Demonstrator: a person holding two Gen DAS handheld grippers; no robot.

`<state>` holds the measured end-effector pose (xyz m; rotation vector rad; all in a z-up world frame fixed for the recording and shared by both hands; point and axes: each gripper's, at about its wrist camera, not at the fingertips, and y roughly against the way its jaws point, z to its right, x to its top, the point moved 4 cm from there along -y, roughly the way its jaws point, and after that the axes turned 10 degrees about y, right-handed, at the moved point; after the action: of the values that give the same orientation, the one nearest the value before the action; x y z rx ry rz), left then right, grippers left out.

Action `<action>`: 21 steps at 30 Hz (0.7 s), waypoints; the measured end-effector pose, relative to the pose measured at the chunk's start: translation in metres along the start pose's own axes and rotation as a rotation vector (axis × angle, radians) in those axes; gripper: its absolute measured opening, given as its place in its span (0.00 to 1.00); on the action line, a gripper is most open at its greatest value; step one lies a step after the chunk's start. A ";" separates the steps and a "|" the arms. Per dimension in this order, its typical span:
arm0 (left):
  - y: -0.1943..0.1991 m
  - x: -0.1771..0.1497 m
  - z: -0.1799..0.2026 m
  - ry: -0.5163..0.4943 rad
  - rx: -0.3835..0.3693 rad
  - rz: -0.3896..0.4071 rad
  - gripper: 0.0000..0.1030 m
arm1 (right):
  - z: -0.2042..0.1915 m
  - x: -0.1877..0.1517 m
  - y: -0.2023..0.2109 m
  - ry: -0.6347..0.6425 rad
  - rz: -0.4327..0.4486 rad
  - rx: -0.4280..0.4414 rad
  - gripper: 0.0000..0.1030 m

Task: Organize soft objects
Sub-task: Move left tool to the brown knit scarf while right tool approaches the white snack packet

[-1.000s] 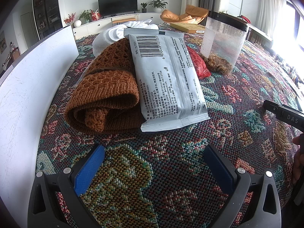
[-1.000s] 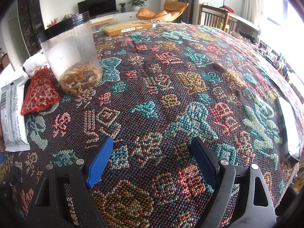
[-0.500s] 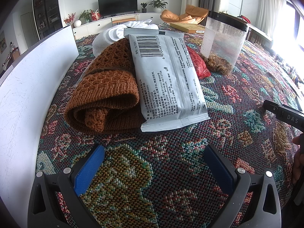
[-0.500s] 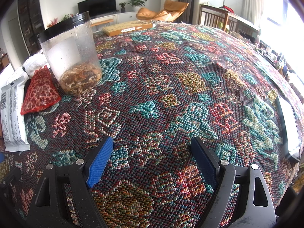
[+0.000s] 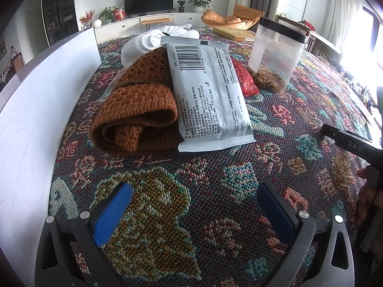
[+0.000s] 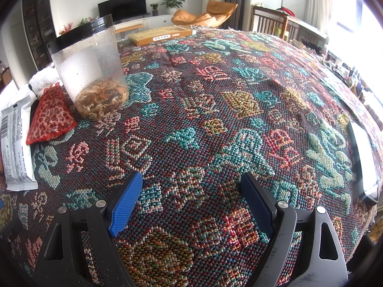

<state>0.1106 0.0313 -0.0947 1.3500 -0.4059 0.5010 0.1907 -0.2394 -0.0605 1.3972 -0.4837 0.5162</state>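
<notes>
Over tablecloth, both claws agape

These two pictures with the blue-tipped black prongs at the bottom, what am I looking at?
No robot here: a person holds a claw in each hand, each with a wide-angle camera looking along its fingers. One picture is from the left claw, the other from the right claw. Both are open and hold nothing. On the patterned cloth lie a rolled brown knit, a grey packet leaning on it, a white towel, a red mesh pouch and a clear jar.
</notes>
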 end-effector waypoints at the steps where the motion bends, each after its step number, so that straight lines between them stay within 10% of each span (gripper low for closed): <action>1: 0.006 0.000 -0.001 0.005 -0.012 0.000 1.00 | 0.000 0.000 0.000 0.000 0.000 0.000 0.84; 17: 0.083 0.100 -0.063 0.223 -0.096 0.117 0.99 | -0.001 0.000 0.000 0.000 0.000 0.000 0.84; 21: 0.039 0.101 -0.052 0.144 -0.018 0.018 0.77 | 0.000 0.000 0.000 0.000 0.000 0.001 0.84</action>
<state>0.1719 0.0986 -0.0163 1.2851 -0.3042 0.6042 0.1904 -0.2390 -0.0605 1.3977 -0.4833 0.5167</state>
